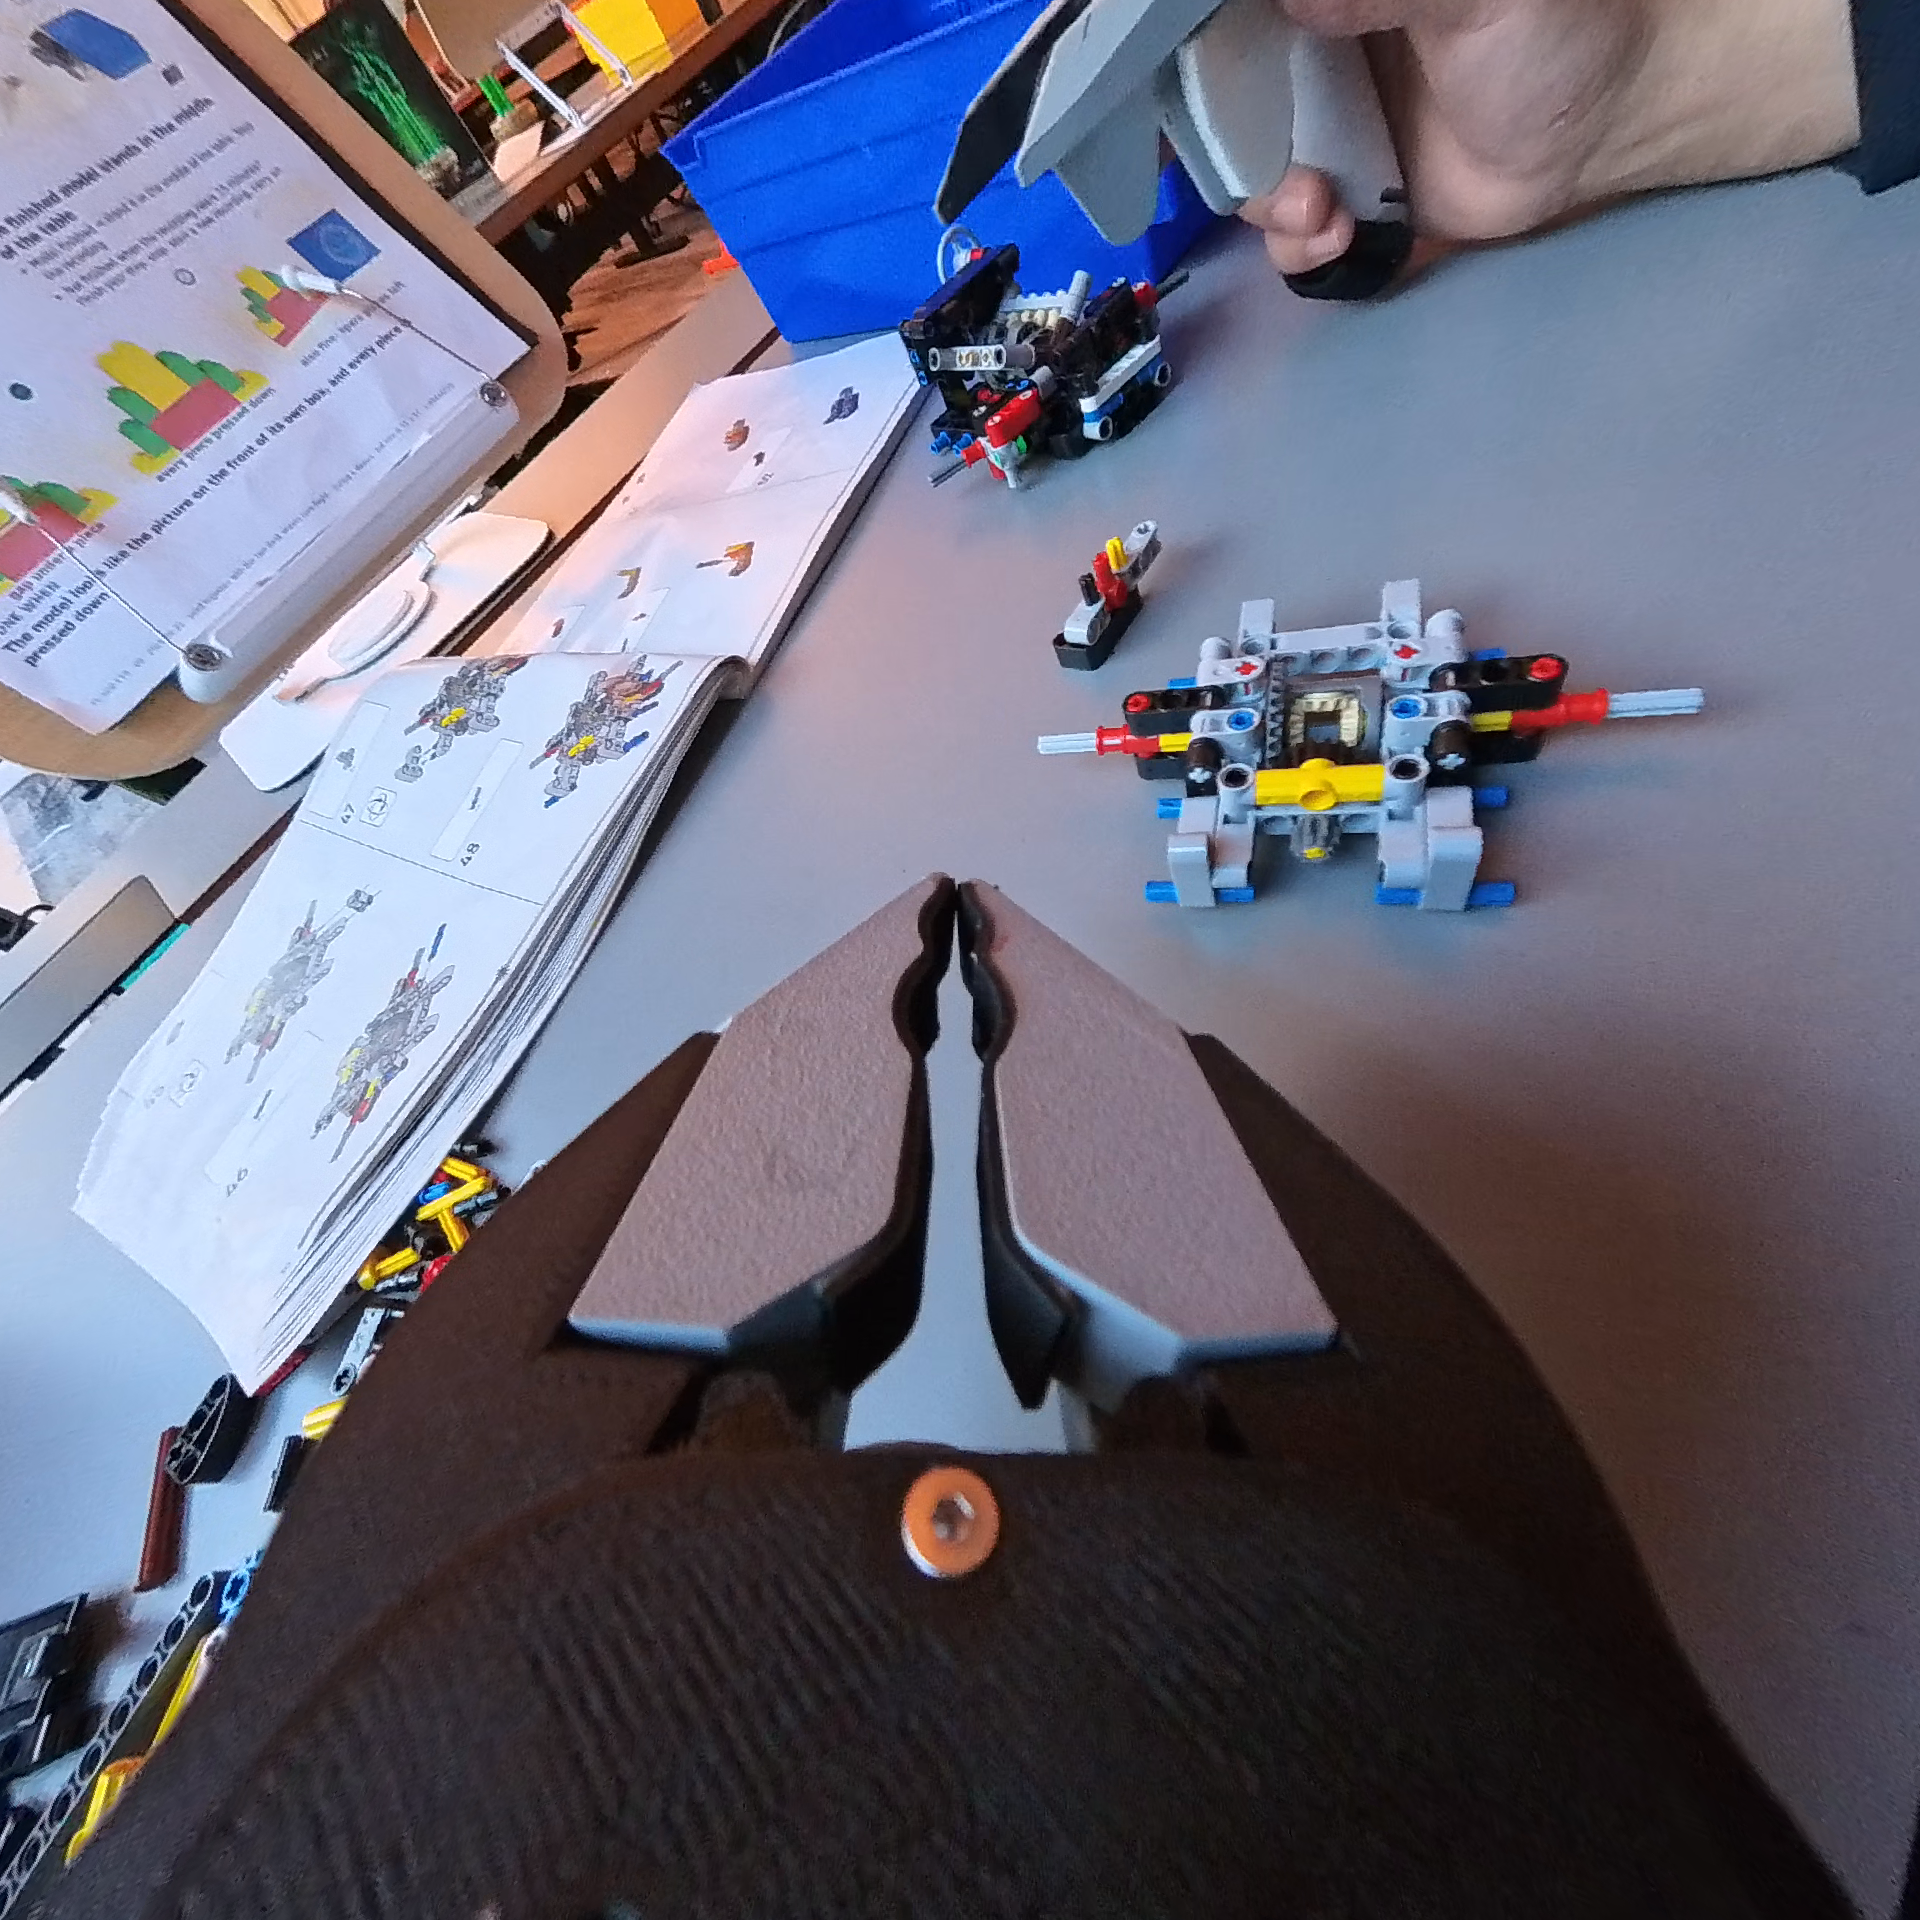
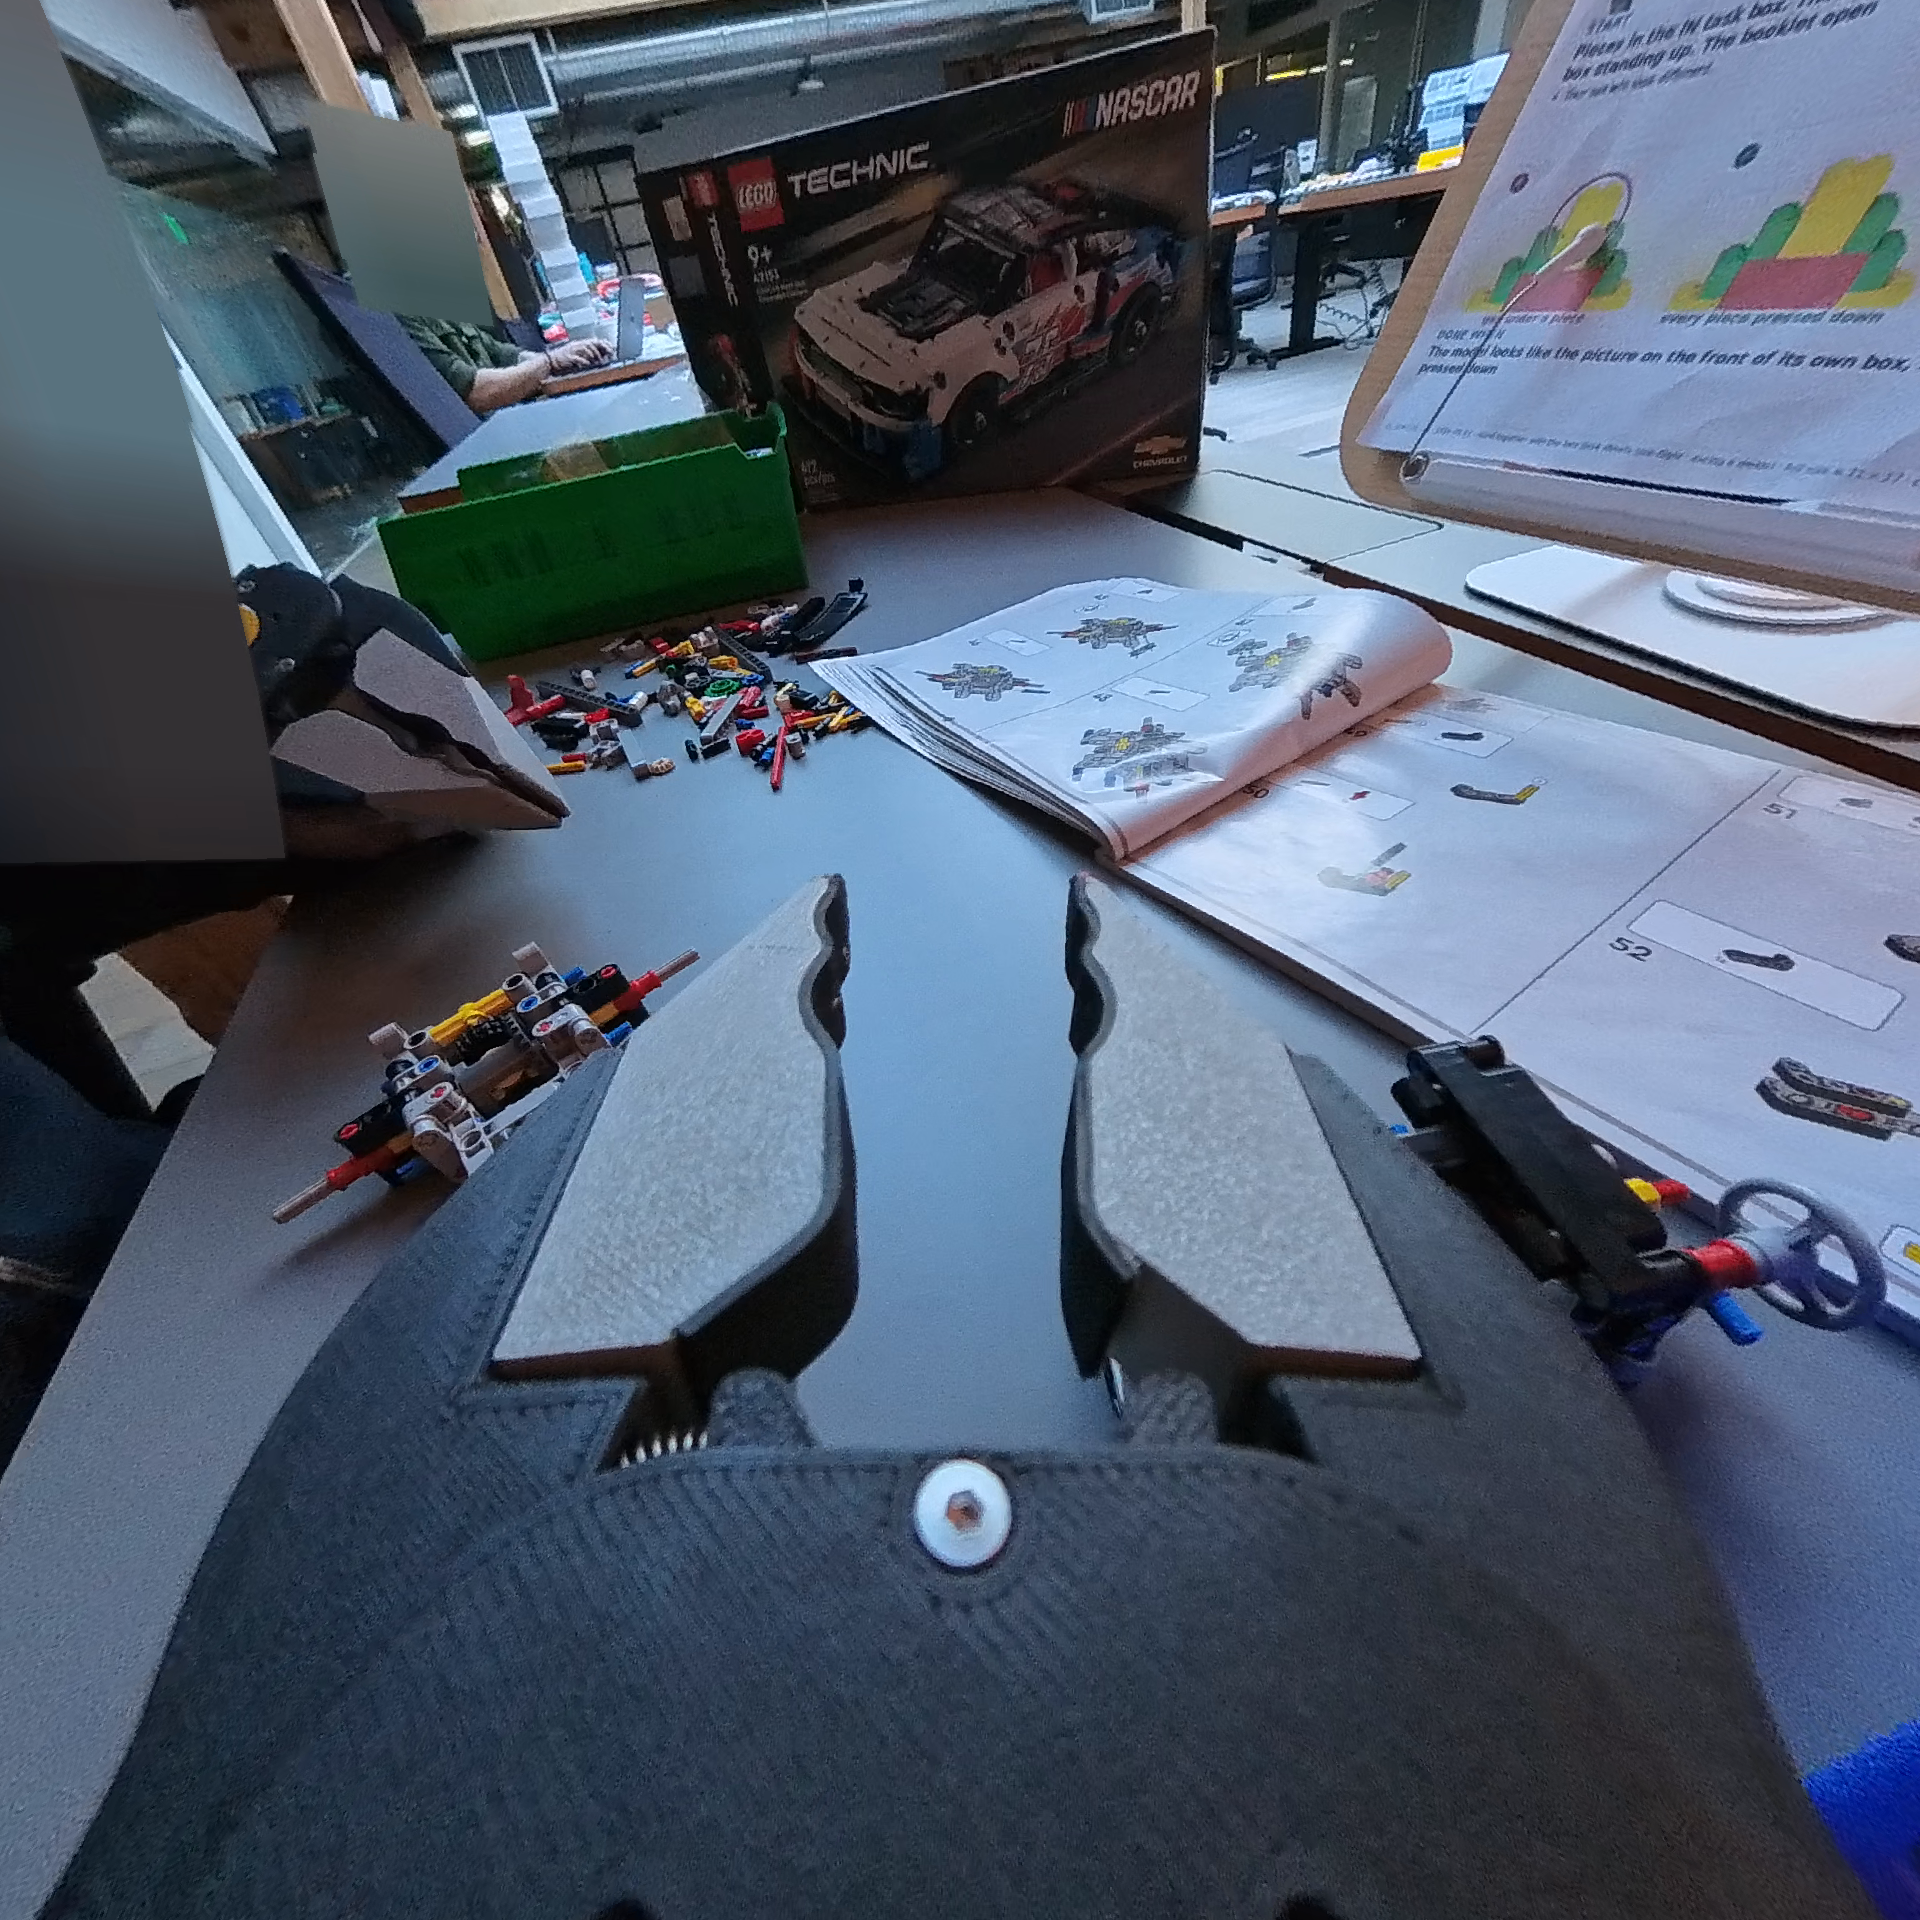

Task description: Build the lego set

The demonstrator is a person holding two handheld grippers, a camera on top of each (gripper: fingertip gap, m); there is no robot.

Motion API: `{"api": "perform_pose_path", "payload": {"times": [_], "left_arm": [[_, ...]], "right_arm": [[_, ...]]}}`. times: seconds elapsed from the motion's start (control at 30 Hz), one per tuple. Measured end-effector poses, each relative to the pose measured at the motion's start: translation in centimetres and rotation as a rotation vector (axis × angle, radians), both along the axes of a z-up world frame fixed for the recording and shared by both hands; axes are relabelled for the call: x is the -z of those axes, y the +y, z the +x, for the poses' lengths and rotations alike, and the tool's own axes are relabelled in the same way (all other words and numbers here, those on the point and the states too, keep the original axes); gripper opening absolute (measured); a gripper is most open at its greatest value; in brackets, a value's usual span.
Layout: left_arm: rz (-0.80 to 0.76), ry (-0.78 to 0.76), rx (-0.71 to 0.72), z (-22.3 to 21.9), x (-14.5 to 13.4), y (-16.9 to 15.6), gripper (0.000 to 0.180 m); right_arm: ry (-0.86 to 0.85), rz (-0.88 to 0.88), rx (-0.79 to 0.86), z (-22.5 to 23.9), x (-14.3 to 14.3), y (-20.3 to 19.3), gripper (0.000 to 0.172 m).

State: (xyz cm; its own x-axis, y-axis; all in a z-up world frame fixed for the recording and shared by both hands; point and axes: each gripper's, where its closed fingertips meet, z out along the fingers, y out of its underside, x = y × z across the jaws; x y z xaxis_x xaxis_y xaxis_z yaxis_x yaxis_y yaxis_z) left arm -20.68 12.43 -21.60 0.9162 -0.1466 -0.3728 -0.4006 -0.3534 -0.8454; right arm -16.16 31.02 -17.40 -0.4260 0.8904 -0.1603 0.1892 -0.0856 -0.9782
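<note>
Grey laminate tabletop (image 1: 1558,1143) fills both views; its near edge shows only in the right wrist view, bottom-left, w/ a drop-off beyond. Only that view also shows the printed cardboard kit box w/ a white car pictured on it (image 2: 935,281) standing at the back, and the green plastic bin (image 2: 592,540) beside it. Only the left wrist view shows the blue plastic bin (image 1: 831,156), far side. Both show the open paper instruction booklet (image 1: 416,935), its spine lifted, and the wood-framed instruction board on a white stand (image 1: 208,312) behind it. Scattered loose small plastic building pieces (image 2: 675,707), too many to count, lie between green bin and booklet. Three built sub-assemblies in the left wrist view: a flat light-grey frame w/ yellow bar, red axles and blue pins (image 1: 1340,748), a dark blue-black-white block of beams and gears (image 1: 1039,364) near the blue bin, and a tiny grey-black-red piece (image 1: 1107,603) between them. Bare table lies ahead of both grippers, roomiest centre. Left gripper (image 1: 956,894): fingertips meet, nothing between, over bare table just left of the grey frame. Right gripper (image 2: 956,914): fingers spread apart, nothing between the pads, grey frame to its left, dark block w/ a grey wheel part at its right side; a hand (image 1: 1558,104) holds it.
</note>
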Motion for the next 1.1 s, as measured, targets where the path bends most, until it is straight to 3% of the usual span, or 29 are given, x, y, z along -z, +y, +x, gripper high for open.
{"api": "perform_pose_path", "payload": {"times": [1.1], "left_arm": [[-0.001,-0.065,0.016,-0.3,-0.2,1.1,0.000]], "right_arm": [[-0.076,0.069,-0.025,-0.3,1.7,-0.6,0.036]]}}
